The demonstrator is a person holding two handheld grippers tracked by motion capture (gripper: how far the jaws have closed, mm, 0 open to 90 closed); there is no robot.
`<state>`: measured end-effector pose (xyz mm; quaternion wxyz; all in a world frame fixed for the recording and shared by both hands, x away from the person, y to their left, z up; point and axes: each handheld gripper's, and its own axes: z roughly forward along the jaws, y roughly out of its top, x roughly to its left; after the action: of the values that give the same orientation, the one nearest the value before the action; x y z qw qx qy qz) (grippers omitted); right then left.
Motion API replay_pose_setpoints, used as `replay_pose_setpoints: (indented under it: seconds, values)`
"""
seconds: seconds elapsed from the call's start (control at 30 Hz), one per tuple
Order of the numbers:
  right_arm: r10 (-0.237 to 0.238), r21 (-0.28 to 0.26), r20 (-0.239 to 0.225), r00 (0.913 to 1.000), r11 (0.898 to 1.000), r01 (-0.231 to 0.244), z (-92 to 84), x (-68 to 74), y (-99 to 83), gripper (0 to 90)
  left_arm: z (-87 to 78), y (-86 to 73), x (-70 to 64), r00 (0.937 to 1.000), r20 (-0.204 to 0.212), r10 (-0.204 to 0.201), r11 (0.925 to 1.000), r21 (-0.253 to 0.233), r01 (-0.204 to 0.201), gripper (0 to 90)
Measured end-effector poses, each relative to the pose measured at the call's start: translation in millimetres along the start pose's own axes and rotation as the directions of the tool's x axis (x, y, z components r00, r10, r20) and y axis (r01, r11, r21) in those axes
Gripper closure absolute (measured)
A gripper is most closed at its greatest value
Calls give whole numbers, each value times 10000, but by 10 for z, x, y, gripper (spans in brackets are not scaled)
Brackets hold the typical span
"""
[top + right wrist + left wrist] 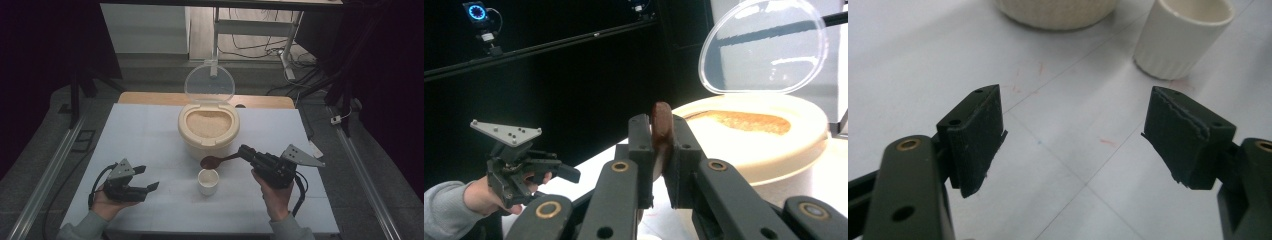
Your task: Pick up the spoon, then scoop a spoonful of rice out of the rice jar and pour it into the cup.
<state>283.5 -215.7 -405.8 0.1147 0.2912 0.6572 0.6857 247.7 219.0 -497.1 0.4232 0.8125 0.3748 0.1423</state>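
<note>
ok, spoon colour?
Reddish brown; the spoon shows best in the high view, above the cup.

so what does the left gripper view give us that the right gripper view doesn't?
Left gripper view alone: the small white cup standing on the table, framed between the left hand-held gripper's wide-open jaws.

Right gripper view alone: the brown spoon clamped in the right hand-held gripper, the container's raised clear lid, and the grain inside.

Both: the cream container, though the left gripper view catches just its base.
</note>
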Motion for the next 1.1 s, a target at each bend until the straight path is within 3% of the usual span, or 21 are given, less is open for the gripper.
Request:
replay_pose_setpoints:
  seconds: [0.43, 0.83, 1.1]
  values:
    - [-98, -467, 389, 9992, 9988, 116, -139, -64, 109, 835, 2, -24, 37, 9999, -58, -95, 10000, -19, 95, 232]
    - [-101, -679, 513, 9986, 9976, 136, -179, -97, 154, 834, 36, -28, 31, 10000, 32, -67, 9998, 192, 67, 224]
    - [-225, -1101, 643, 9977, 9935, 295, -171, -99, 271, 835, 44, -22, 34, 10000, 4, -72, 9997, 232, 72, 220]
